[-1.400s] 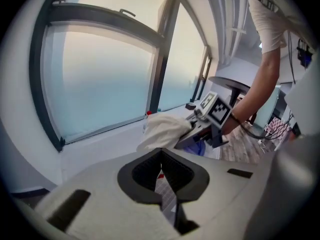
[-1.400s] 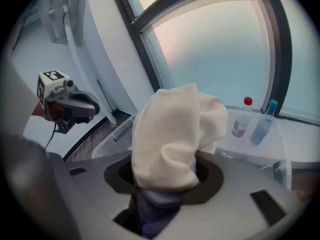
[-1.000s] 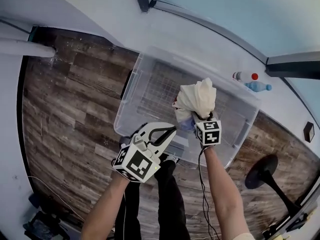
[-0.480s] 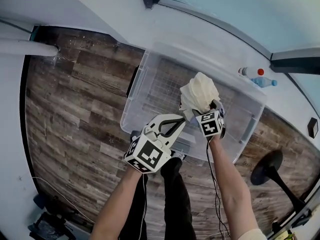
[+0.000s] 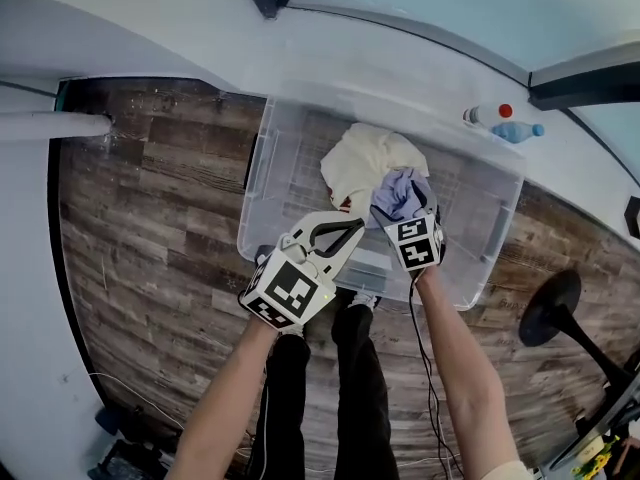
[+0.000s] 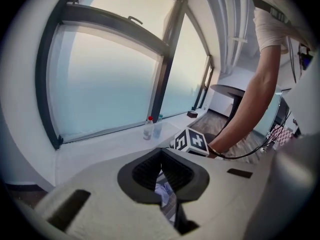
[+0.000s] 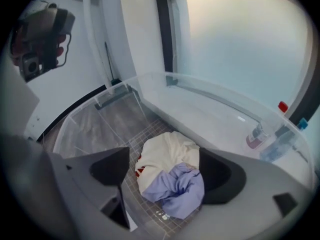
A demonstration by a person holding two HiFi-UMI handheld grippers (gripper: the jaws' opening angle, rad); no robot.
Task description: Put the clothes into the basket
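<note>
Clothes (image 5: 365, 163), one cream and one lavender, lie bunched on the gridded floor of the clear basket (image 5: 262, 168). The right gripper (image 7: 167, 171) hangs just above them with jaws spread wide and gripping nothing. The left gripper (image 6: 161, 156) is closed, tips together, empty.

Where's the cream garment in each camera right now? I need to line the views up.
Head view: cream garment lies in the clear basket, upper centre.
Left gripper view: not in it.
Right gripper view: lower centre, framed by the parted jaws, lavender cloth overlapping its lower edge.
Shared landmark: red-capped bottle on the sill, in all three.
</note>
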